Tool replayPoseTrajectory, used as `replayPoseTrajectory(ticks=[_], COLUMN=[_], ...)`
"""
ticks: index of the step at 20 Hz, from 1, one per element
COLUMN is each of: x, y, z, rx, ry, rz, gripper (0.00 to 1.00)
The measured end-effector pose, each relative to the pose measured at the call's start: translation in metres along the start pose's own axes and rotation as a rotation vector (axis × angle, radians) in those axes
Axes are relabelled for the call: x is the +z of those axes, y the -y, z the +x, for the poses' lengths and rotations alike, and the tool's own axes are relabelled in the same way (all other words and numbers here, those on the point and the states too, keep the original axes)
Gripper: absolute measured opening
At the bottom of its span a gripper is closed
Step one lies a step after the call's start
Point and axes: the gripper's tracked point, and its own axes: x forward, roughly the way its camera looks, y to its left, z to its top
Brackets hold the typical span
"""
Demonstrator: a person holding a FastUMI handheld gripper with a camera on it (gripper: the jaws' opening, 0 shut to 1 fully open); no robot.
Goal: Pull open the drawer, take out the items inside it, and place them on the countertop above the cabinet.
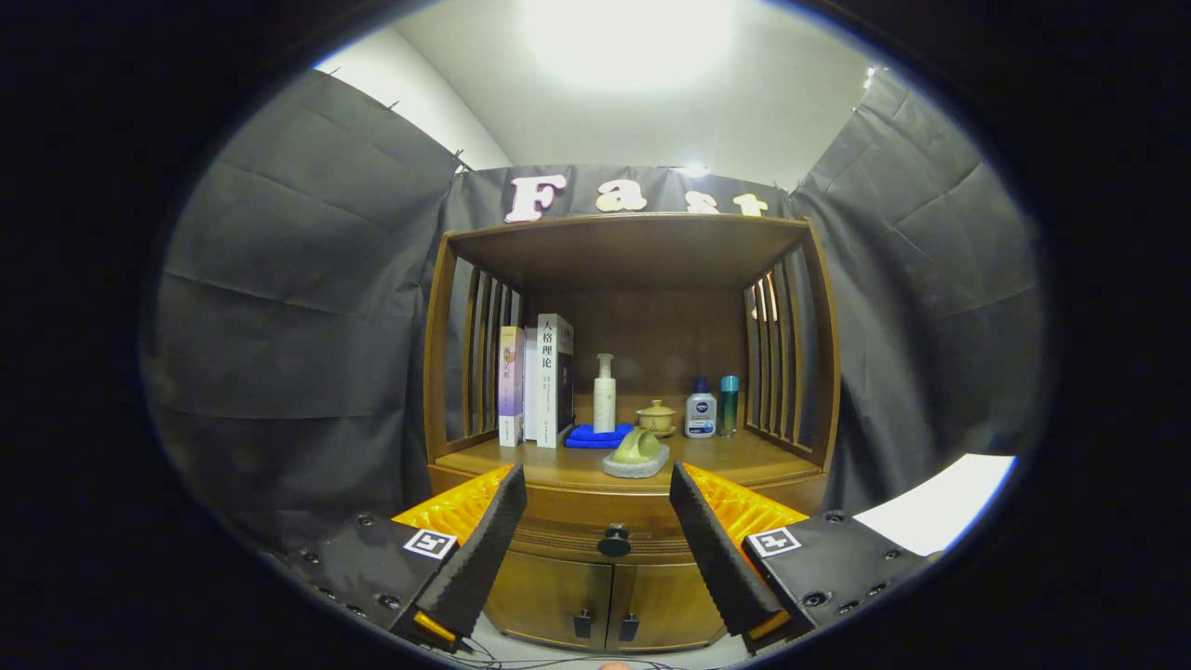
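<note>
The claw [598, 521] is spread wide and grips nothing, facing the wooden cabinet [628, 409]. The drawer [605, 544] is closed, and its dark round knob [614, 540] sits between the two fingers, a little beyond them. Above it, on the surface [726, 456], lies a green item on a grey pad [636, 454], with books [540, 386] and bottles [700, 409] further back.

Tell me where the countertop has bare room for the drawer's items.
Bare wood runs along the countertop's front edge, right of the soap dish, and left of it before the books. The back is crowded with bottles. The gripper is open, facing the knob.
</note>
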Motion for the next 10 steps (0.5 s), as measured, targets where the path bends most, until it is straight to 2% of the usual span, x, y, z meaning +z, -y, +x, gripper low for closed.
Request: replayPoseTrajectory(ticks=[10], x=[-0.001], y=[0.010], z=[-0.009], rx=[-0.024], ry=[-0.018], rz=[0.067], gripper=[0.98])
